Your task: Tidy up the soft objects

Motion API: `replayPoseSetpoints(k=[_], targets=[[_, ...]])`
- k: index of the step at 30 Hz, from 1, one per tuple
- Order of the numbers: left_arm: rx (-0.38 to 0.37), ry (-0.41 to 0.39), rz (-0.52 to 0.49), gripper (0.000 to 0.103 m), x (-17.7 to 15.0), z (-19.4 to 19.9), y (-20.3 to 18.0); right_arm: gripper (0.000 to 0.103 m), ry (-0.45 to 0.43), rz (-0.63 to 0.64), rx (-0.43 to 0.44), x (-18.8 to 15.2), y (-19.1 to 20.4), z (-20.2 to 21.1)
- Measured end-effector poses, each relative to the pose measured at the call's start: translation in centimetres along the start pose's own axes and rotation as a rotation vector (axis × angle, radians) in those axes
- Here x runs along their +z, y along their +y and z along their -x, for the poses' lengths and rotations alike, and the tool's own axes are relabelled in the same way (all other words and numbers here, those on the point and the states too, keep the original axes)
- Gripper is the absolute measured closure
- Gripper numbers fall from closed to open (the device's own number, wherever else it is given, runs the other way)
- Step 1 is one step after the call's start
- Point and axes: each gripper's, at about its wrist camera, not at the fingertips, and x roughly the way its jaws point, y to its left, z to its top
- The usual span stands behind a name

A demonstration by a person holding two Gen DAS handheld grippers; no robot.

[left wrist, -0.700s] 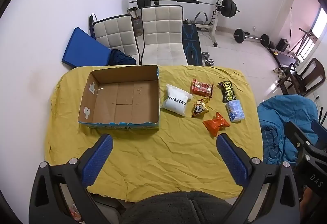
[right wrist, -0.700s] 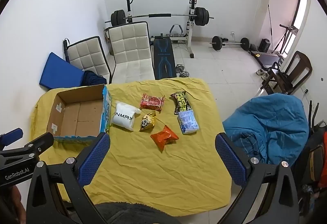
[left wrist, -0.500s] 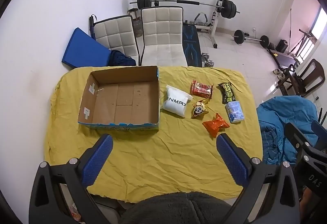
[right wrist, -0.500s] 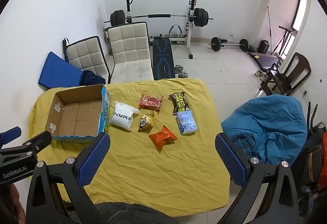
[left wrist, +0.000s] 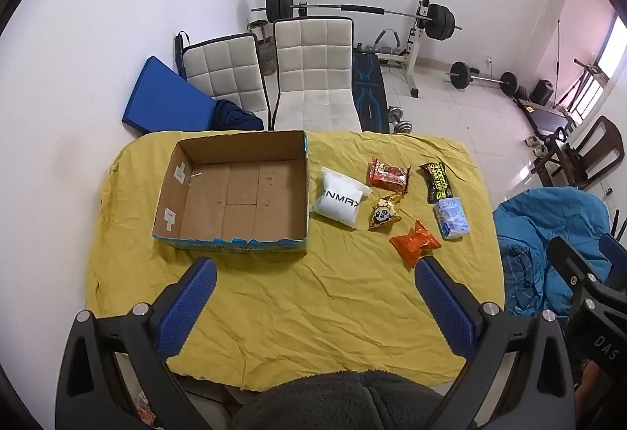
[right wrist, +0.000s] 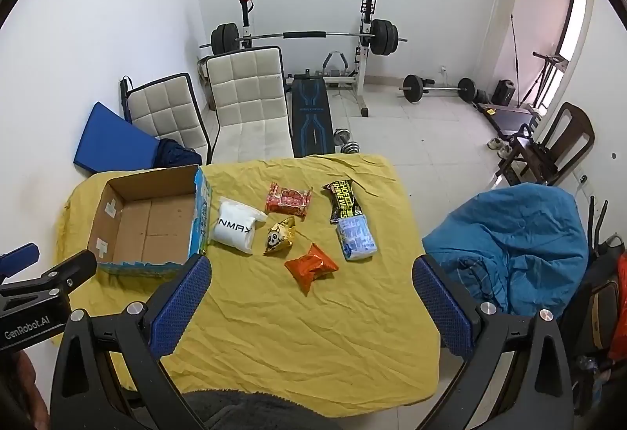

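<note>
**Six soft packets laid out beside an empty box**

Beyond both sets of jaws, a tabletop (left wrist: 274,312) draped in a wrinkled yellow cloth fills the view. The left gripper (left wrist: 315,265) and the right gripper (right wrist: 311,265) both hang above its near edge, jaws spread fully wide with nothing between them.

Ahead of the left gripper's left jaw sits an open cardboard box (left wrist: 235,195), empty, with a blue printed outer wall. Just beside its right wall lies a white pouch (left wrist: 340,200). Further right, ahead of the left gripper's right jaw, come a red snack packet (left wrist: 388,175), a black-and-yellow wipes packet (left wrist: 437,177), a pale blue tissue pack (left wrist: 451,218) touching the wipes packet's near end, an orange crinkled packet (left wrist: 415,242) nearest that jaw's tip, and a small gold panda packet (left wrist: 383,213) between the pouch and the orange one.

In the right wrist view all six packets lie between the right gripper's two jaws, and the box (right wrist: 149,222) lies beyond its left jaw.
</note>
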Motion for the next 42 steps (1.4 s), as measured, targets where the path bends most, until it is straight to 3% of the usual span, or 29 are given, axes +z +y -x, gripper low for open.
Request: replayPoseSetpoints(k=[42], targets=[[0.007,-0.024,0.005,0.0,0.3,0.6,0.2,0.0,-0.045,-0.006,0.0,0.6,-0.6,2.0]])
